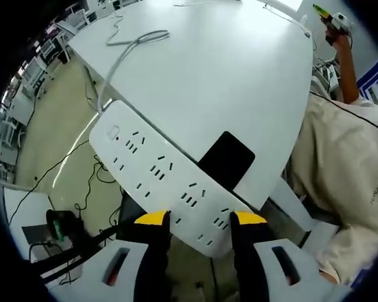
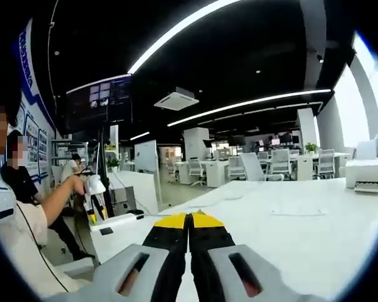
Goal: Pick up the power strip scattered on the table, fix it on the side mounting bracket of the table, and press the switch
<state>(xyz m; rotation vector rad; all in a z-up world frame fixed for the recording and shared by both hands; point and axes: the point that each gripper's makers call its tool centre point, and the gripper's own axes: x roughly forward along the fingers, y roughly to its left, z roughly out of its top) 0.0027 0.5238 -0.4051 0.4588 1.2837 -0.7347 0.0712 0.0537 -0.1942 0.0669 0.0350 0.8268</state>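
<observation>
My left tongs [image 1: 200, 220] grip the power strip [image 1: 160, 173] by its near end only, the jaws closed on the last sockets at the lower middle of the left gripper view, so the long body sticks out toward the upper left like a lever; I judge it could twist or slip in that narrow pinch as I line it up with the side of the worktop [image 1: 227, 69]. Its cable [image 1: 123, 53] runs from the far end up across the worktop at the upper left and could drag or snag, pulling the strip askew. The black bracket [image 1: 227, 160] sits at the worktop edge just beside the strip, right of centre, and I cannot tell whether the strip touches it. The strip is white, long and flat, with rows of dark socket slots and a small switch [image 1: 113, 133] near its far end. My right tongs [image 2: 189, 220] are shut on nothing, at the bottom middle of the right gripper view, pointing over the worktop.
</observation>
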